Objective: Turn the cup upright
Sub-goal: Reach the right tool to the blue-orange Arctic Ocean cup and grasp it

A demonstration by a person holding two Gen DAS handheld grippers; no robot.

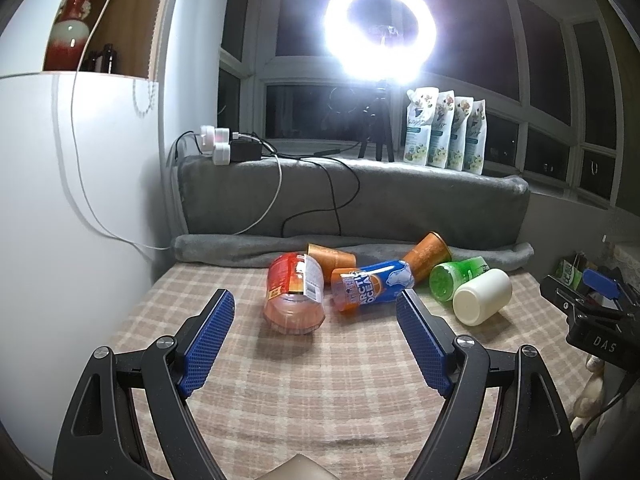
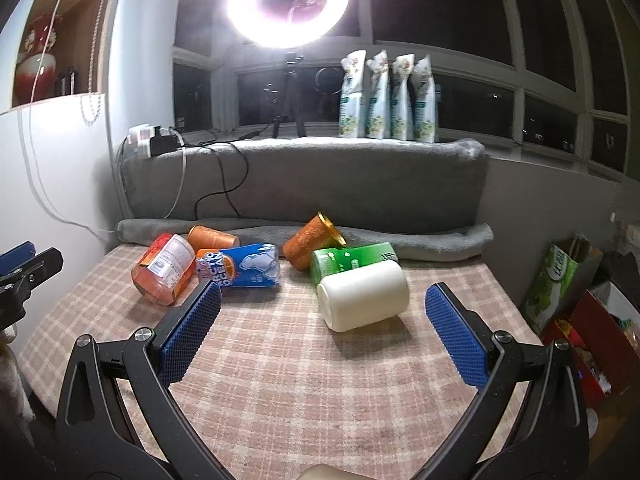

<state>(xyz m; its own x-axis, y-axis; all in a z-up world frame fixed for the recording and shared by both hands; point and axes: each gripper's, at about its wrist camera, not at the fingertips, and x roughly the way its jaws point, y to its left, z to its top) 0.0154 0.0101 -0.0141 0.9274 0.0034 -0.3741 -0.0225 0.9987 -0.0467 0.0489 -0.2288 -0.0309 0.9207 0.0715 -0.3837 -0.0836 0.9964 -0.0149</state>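
Blue textured pads line both claws, and each claw hangs released above the near part of the pink-and-cream checked cloth surface (image 2: 280, 360) with nothing between its pads: the left claw (image 1: 316, 320) faces the left end of a cluster of containers, the right claw (image 2: 322, 312) faces its right end. The right claw also shows at the right edge of the left wrist view, and the left claw at the left edge of the right wrist view. Nearest the right claw lies the cream-white plastic cup (image 2: 362, 300), on its side, its rounded body pointing right and one flat end turned toward the camera; whether that end is the mouth or the base is unclear. Just behind it, touching or nearly so, lies a green translucent plastic cup (image 2: 348, 262), also on its side. To the left lies a blue drink can printed ARCTIC OCEAN (image 2: 240, 266), and left of that a clear orange-red plastic jar with a paper label (image 1: 294, 296), tilted over. Behind these rest two orange paper cups, one at the left (image 2: 212, 238) and one tipped at the right (image 2: 314, 240), against a rolled grey blanket (image 2: 400, 244). Beyond, on the window ledge, stand four white-and-green refill pouches (image 2: 386, 96) and a glowing ring light on a tripod (image 2: 288, 4).
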